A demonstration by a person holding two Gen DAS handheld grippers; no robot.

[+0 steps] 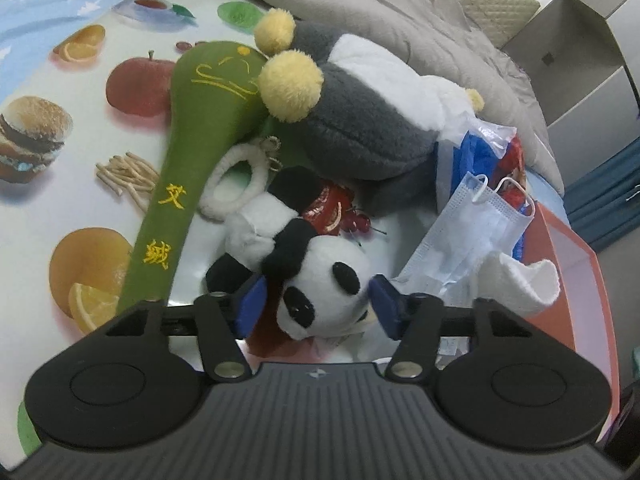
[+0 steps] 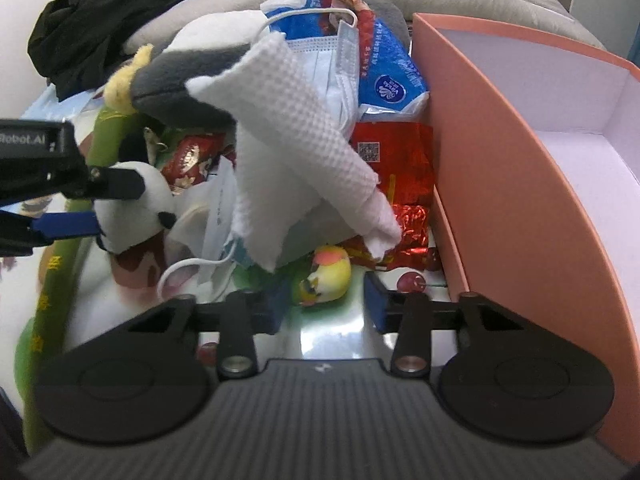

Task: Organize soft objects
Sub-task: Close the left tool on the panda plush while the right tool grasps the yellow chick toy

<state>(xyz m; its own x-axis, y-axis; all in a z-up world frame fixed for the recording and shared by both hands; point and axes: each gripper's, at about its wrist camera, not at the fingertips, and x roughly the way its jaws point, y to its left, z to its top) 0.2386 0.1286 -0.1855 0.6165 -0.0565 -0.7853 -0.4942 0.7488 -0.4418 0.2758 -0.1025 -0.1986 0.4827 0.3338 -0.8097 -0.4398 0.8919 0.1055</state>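
While the left gripper [image 1: 318, 304] sits low over the pile, its 2 blue pads flank the head of a panda plush [image 1: 320, 280], jaws spread approx head-width; pads at or just beside the fur, firm pinch cannot be told. In the right wrist view the same gripper [image 2: 116, 208] comes in level from the left edge, w/ one finger above and one below the panda [image 2: 132, 208].

Right gripper [image 2: 326, 306]: jaws spread wide, nothing between them, pointed at a small round yellow-green bird plush [image 2: 326, 276] lying just ahead on the glossy tabletop.

Counts: 3 plush toys, i.e. the panda, the bird, and a grey-and-white fleece plush w/ yellow pom-pom feet [image 1: 352, 120]. 1 green felt mallet-shaped cushion [image 1: 192, 152] w/ yellow embroidery, lying beside the panda. 1 white waffle-weave cloth [image 2: 296, 160], folded, draped on top of the heap. 1 pale blue pleated face mask [image 1: 468, 240] under the cloth. 1 blue tissue pack [image 2: 388, 80] and red foil wrappers [image 2: 400, 184], crinkled, next to the box wall.

Pink cardboard box [image 2: 512, 200], white inside, stands right of the pile. Fruit-print tablecloth [image 1: 60, 140] below; grey quilt [image 1: 400, 8] behind.
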